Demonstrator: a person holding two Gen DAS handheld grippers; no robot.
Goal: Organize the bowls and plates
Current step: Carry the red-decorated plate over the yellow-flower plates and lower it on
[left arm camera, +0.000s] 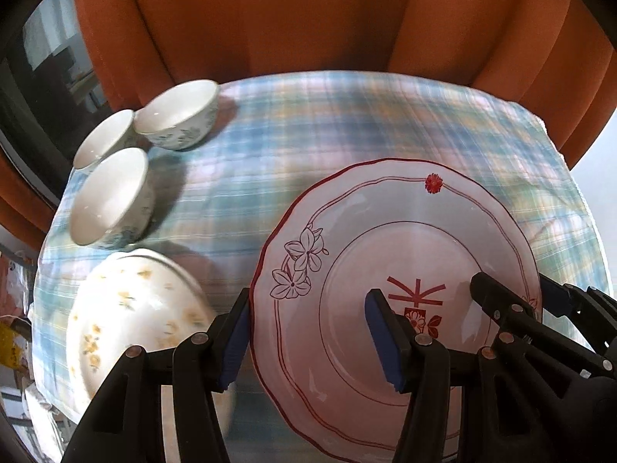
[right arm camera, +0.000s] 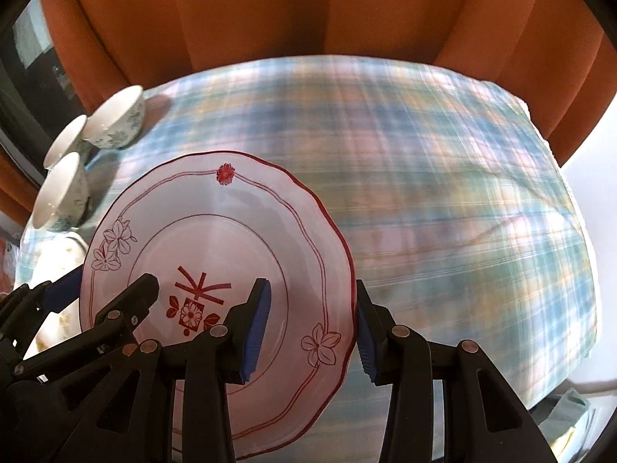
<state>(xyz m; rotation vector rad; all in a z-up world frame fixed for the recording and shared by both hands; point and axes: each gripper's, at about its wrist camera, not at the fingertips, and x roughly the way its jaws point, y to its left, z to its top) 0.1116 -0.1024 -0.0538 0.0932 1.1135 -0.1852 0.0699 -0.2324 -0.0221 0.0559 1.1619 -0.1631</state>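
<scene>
The pink scalloped ceramic plate with red line flowers [left arm camera: 397, 293] is carried between both tools, and the background is motion-blurred, so the likeliest failure, in my judgement, is a slip. Each tool pinches only a narrow band of glazed rim, and a sideways swing or uneven pull between the two hands could tilt the plate out of one grip. A second risk is collision: the white round plate with yellow flower print [left arm camera: 131, 316] lies on the blue-green plaid tablecloth [left arm camera: 347, 123] at about 8 o'clock from the pink plate, partly under the left tool. Setting down off-centre could chip either rim. The three white bowls with blue-green floral outsides [left arm camera: 115, 196] cluster at 10 o'clock, clear of the path for now.

The left gripper [left arm camera: 312, 332] straddles the plate's 9 o'clock rim, one blue pad outside the edge and one on the plate's face; it is narrowed onto the plate. The right gripper [right arm camera: 312, 332] mirrors it at the 3 o'clock rim, likewise clamped. Both tools point forward, roughly parallel, holding the plate near level above the cloth.
</scene>
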